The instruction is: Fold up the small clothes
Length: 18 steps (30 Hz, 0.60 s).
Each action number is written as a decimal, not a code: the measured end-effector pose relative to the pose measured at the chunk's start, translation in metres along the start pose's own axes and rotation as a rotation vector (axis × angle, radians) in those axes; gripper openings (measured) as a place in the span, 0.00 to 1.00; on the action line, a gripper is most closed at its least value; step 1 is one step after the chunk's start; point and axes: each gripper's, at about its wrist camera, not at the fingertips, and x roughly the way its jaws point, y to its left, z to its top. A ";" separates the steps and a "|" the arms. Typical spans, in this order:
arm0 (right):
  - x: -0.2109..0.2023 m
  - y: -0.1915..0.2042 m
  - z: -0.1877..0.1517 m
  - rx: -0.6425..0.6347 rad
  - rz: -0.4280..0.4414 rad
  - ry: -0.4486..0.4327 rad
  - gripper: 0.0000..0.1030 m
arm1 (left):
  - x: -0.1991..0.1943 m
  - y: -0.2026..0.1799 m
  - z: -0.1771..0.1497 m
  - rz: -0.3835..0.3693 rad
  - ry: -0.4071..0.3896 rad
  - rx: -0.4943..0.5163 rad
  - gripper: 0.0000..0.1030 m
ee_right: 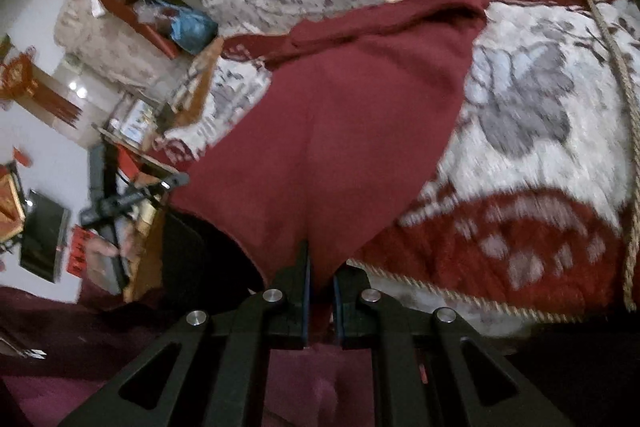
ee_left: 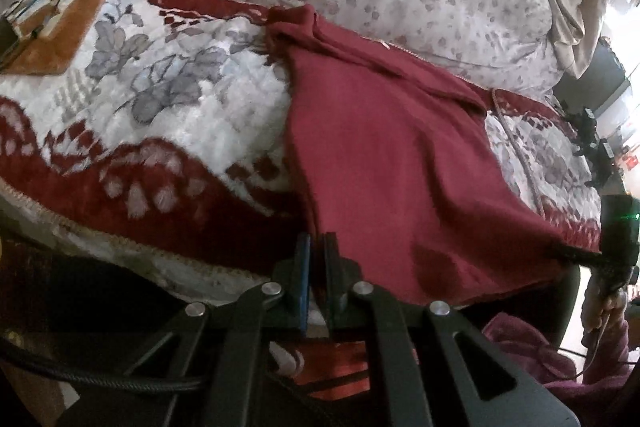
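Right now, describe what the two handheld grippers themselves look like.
Both grippers are black, with angular linkage arms with triangular cutouts, joined by round silver pivot pins. The left gripper has blue-padded fingers and a black braided cable trailing left. The right gripper shows thin blue pad edges too.

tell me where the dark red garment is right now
The dark red garment lies on the floral blanket, its near hem pinched by the left gripper and right gripper.

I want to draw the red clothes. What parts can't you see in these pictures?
- Near hem of the garment, both views: pinched inside the left gripper and right gripper.
- Its far end, left view: bunched folds hide the shape.
- Blanket, right view: blurred.
- Under the garment: hidden.
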 end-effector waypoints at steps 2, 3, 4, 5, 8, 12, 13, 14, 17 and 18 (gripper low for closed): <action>-0.003 0.005 0.017 -0.018 0.014 -0.036 0.09 | 0.002 -0.001 0.012 -0.004 -0.017 0.003 0.06; -0.006 0.007 0.029 -0.027 0.018 -0.062 0.09 | 0.003 -0.002 0.021 -0.006 -0.029 0.004 0.06; -0.009 0.008 0.038 -0.032 0.017 -0.082 0.09 | 0.003 -0.003 0.031 -0.009 -0.044 0.007 0.06; -0.012 0.008 0.052 -0.038 0.013 -0.111 0.09 | 0.003 -0.004 0.043 -0.014 -0.061 0.012 0.06; -0.015 0.001 0.090 -0.032 -0.005 -0.182 0.09 | 0.006 -0.002 0.081 -0.025 -0.108 0.002 0.06; -0.006 -0.012 0.143 -0.018 -0.047 -0.254 0.09 | 0.024 0.000 0.140 -0.035 -0.156 -0.033 0.06; -0.006 -0.017 0.153 -0.012 -0.052 -0.266 0.09 | 0.033 -0.001 0.159 -0.036 -0.169 -0.042 0.06; -0.002 -0.022 0.168 -0.003 -0.069 -0.283 0.09 | 0.040 -0.002 0.172 -0.030 -0.178 -0.044 0.06; 0.007 -0.039 0.199 0.031 -0.097 -0.310 0.09 | 0.065 -0.003 0.210 -0.002 -0.197 -0.048 0.06; 0.013 -0.047 0.210 0.047 -0.117 -0.315 0.09 | 0.078 -0.003 0.223 0.007 -0.196 -0.056 0.06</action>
